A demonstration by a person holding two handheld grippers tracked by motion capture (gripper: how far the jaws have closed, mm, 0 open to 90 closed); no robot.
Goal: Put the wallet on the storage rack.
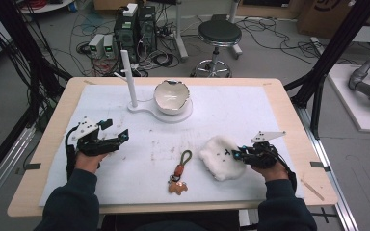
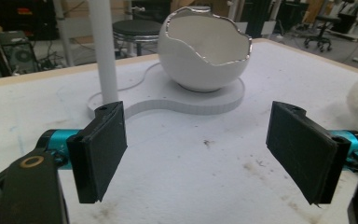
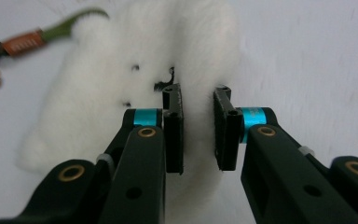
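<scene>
Two grippers: right gripper (image 3: 198, 128) pinching fluffy white plush (image 3: 135, 79), left gripper (image 2: 205, 154) spread wide.

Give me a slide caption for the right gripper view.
Right gripper pinching a fold of the white plush toy, keychain lying beyond it on the table.

Fluffy white plush toy (image 3: 121, 88), matt. Glossy ceramic-looking eggshell bowl (image 2: 205, 51) (shiny jagged rim) on a smooth matt white stand (image 2: 191, 100). Table cover (image 1: 231, 110) under the stand: matt, stained. Pale wood table edge (image 1: 53, 120).
</scene>
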